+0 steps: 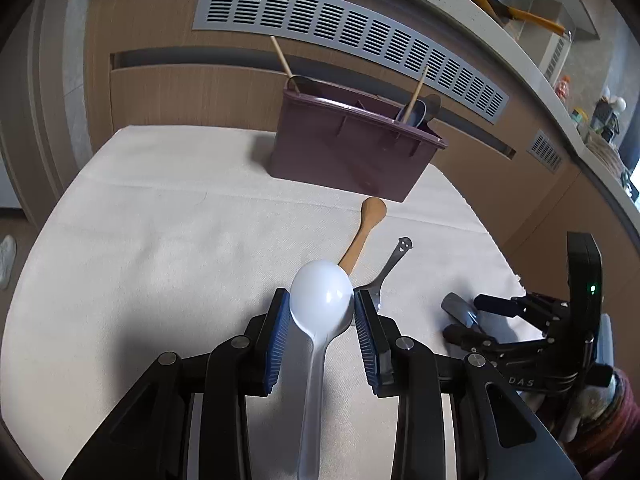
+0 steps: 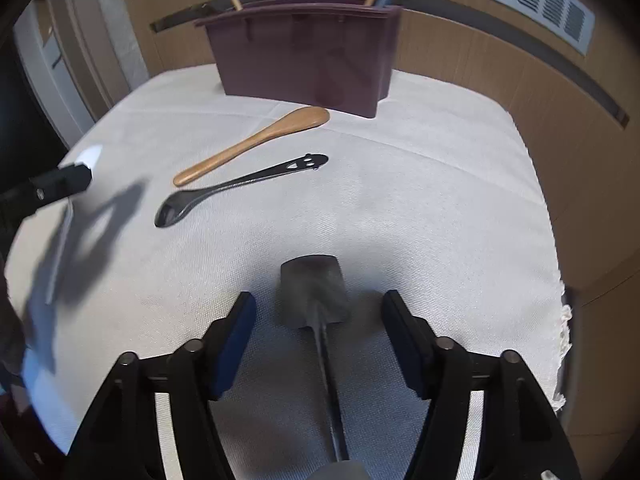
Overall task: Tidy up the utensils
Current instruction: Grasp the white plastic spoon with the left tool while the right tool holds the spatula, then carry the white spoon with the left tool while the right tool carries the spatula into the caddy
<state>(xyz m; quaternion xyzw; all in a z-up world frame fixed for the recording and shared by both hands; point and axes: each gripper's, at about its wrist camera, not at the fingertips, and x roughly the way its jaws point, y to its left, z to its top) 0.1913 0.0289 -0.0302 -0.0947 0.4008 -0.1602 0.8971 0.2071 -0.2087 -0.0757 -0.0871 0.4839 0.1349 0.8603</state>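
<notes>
1. Jaws of the left gripper [image 1: 321, 312] are clamped on the white plastic spoon [image 1: 320, 300]; the blue pads press the sides of its bowl, and its handle runs back between the fingers toward the camera.
2. Jaws of the right gripper [image 2: 318, 312] stand apart, gripping nothing. The grey spatula [image 2: 314, 294] lies on the cloth between them, blade pointing ahead, thin dark handle running back under the gripper, clear of both pads.
3. Ahead and left of the right jaws lie the black metal spoon [image 2: 240, 186] with a cut-out face on its handle end, and just beyond it the wooden spoon [image 2: 256, 142], near each other but apart.
4. Farther ahead, at the far edge of the cloth-covered worktop [image 2: 440, 200], stands the maroon utensil caddy [image 2: 304, 64], divided into compartments; wooden handles already stick out at both ends.
5. Handling, as a judgement: the white spoon looks light and smooth, so a grip across the rounded bowl could slip or twist; the neck below the bowl would be steadier. The spatula seems light with a stiff, narrow handle. That handle is probably the better hold, since the blade is wide and lies flat on the cloth.
</notes>
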